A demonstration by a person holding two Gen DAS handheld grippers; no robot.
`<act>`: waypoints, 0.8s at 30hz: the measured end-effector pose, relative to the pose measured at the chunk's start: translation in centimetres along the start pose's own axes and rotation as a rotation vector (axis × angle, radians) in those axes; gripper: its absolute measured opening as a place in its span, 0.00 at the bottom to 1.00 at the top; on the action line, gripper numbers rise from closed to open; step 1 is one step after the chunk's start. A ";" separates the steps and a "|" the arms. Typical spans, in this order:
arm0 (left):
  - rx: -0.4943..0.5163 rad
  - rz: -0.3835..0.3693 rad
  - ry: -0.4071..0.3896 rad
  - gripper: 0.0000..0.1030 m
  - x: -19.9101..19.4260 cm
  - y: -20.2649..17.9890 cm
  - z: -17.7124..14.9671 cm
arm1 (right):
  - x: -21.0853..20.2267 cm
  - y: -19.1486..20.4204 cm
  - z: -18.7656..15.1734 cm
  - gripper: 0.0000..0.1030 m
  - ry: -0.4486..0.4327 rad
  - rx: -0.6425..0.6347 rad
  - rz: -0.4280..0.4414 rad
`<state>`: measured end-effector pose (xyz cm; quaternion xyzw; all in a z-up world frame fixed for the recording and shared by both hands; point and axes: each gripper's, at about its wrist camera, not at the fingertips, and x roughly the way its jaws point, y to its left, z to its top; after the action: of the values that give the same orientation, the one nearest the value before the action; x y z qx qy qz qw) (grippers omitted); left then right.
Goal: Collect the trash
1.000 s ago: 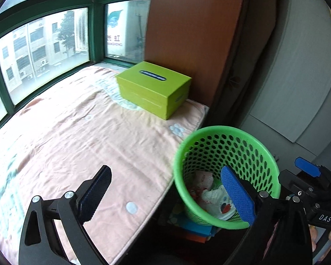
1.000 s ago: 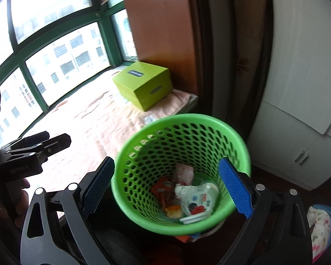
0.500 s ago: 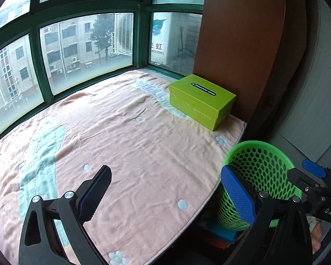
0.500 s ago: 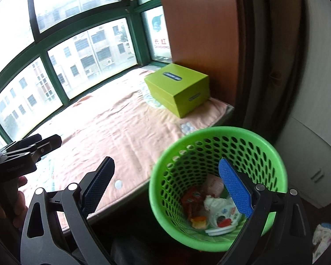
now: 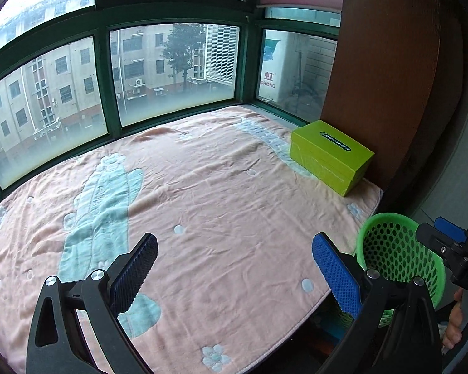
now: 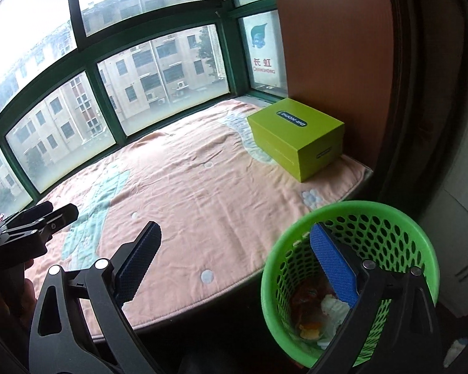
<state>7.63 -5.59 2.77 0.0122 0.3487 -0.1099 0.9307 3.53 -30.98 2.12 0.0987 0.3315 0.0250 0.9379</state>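
A pink blanket (image 5: pixel 221 205) with pale blue cactus and flower patterns covers a bay-window ledge, ringed by a green-framed window (image 5: pixel 171 28) that looks out on apartment blocks. A lime-green shoebox (image 5: pixel 330 155) sits on the blanket's far corner, against a brown wooden panel (image 5: pixel 380 62). The green perforated wastebasket (image 6: pixel 352 280) stands on the floor just off the blanket's near corner, below the shoebox; inside it lie crumpled wrappers and trash (image 6: pixel 321 308).

The left gripper (image 5: pixel 234 274) hovers above the blanket with its jaws spread wide, holding nothing. The right gripper (image 6: pixel 237 265) is equally wide open and empty, its right finger over the basket's mouth.

Compared with a second ago, both cameras have swung away from the basket toward the window: the basket has slid to the right edge of the left view, and far more blanket shows.
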 end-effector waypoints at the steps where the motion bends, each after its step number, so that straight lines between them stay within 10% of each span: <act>1: -0.006 0.000 -0.002 0.93 -0.2 0.4 0.0 | 0.2 0.3 0.1 0.93 0.000 -0.004 0.009; 24: -0.120 0.045 -0.005 0.93 -1.7 4.9 -2.1 | 1.5 4.0 -0.4 0.94 0.012 -0.062 0.063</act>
<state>6.06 -0.27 2.06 -0.0364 0.3519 -0.0680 0.9329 4.54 -26.80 1.75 0.0798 0.3328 0.0656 0.9373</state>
